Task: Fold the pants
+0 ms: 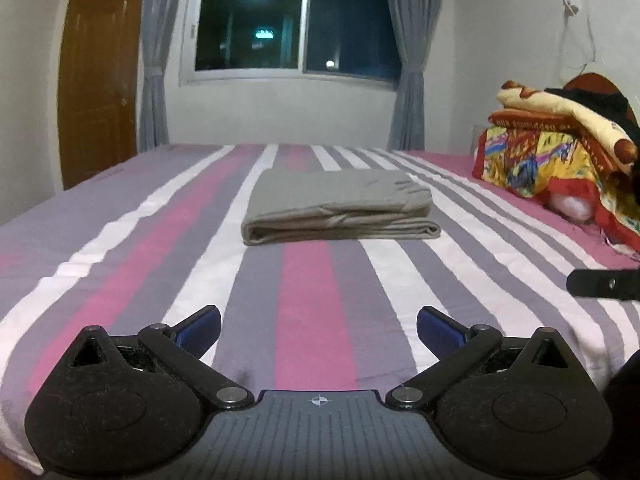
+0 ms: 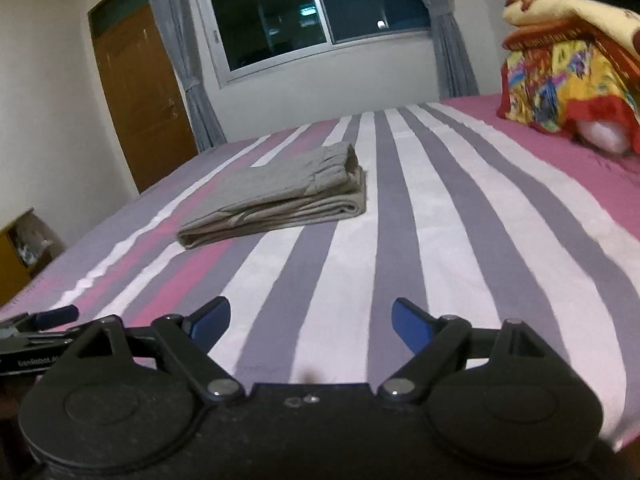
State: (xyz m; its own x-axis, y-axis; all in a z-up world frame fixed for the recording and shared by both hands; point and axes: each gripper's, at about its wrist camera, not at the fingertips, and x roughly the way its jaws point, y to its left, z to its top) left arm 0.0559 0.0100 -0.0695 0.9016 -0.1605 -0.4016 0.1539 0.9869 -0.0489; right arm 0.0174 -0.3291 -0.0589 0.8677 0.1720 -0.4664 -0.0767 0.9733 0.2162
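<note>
Containers: only one, a wooden box or cabinet (image 2: 18, 248) at the left edge of the right wrist view, beside the bed; pale, blurry stuff inside, can't tell what.

Pants (image 1: 340, 208) are grey-beige, folded into a flat rectangular stack, several layers showing at the near edge. Gathered elastic waistband on top, toward the right end. They lie mid-bed on the striped bedsheet (image 1: 304, 320) (pink, grey, white stripes), well apart from both grippers and touching neither.

Left gripper (image 1: 319, 330): jaws spread wide, blue pads visible, nothing between them, only sheet below. Right gripper (image 2: 311, 326): jaws wide too, nothing held, bare sheet in the gap. Each gripper's tip pokes into the other's view at the edge.

Pile of colourful blankets (image 1: 560, 152) sits at the far right of the bed, near the wall. Behind the bed: dark window (image 1: 296, 24) with grey curtains (image 1: 408, 80), wooden door (image 1: 100, 80) at left.
</note>
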